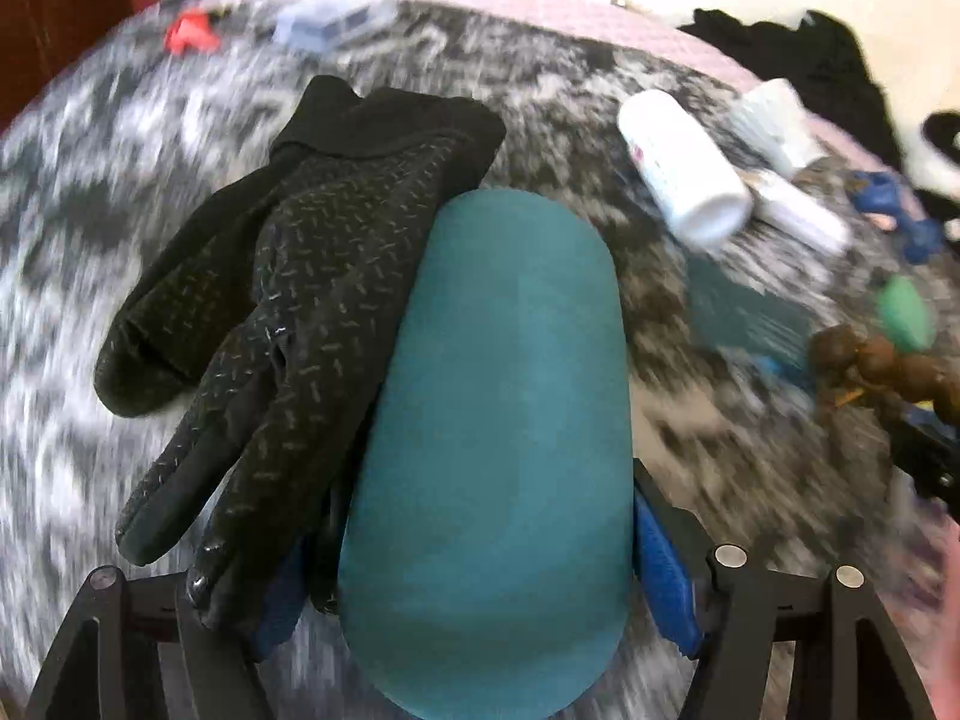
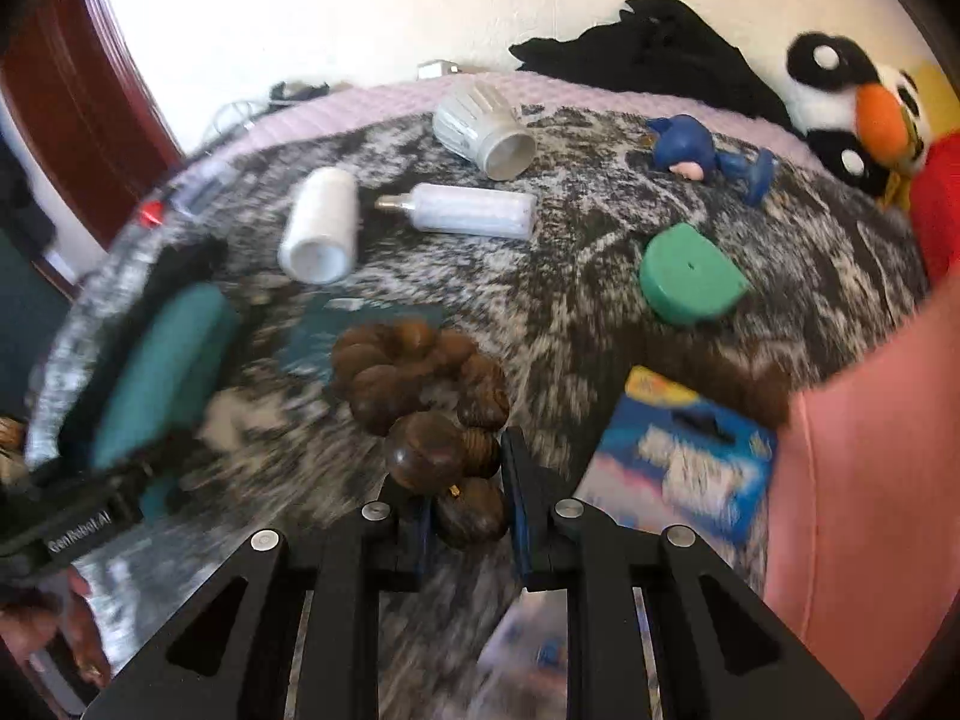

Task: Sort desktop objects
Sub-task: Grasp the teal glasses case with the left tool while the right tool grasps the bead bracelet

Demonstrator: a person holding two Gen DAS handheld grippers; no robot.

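My left gripper (image 1: 480, 576) is shut on a teal oval case (image 1: 498, 420) together with a black glove (image 1: 282, 276) draped on its left side, held above the black-and-white patterned cloth (image 1: 120, 138). My right gripper (image 2: 468, 510) is shut on a string of large brown wooden beads (image 2: 420, 396), which hangs forward from the jaws. The teal case and left gripper also show at the left of the right wrist view (image 2: 162, 366). The beads show at the right edge of the left wrist view (image 1: 876, 366).
On the cloth lie a white bottle (image 2: 321, 225), a clear bulb-like tube (image 2: 474, 210), a ribbed white cup (image 2: 480, 123), a blue figurine (image 2: 702, 153), a green lid (image 2: 684, 279) and a blue packet (image 2: 684, 456). A plush penguin (image 2: 852, 114) and black fabric (image 2: 648, 48) sit at the back right.
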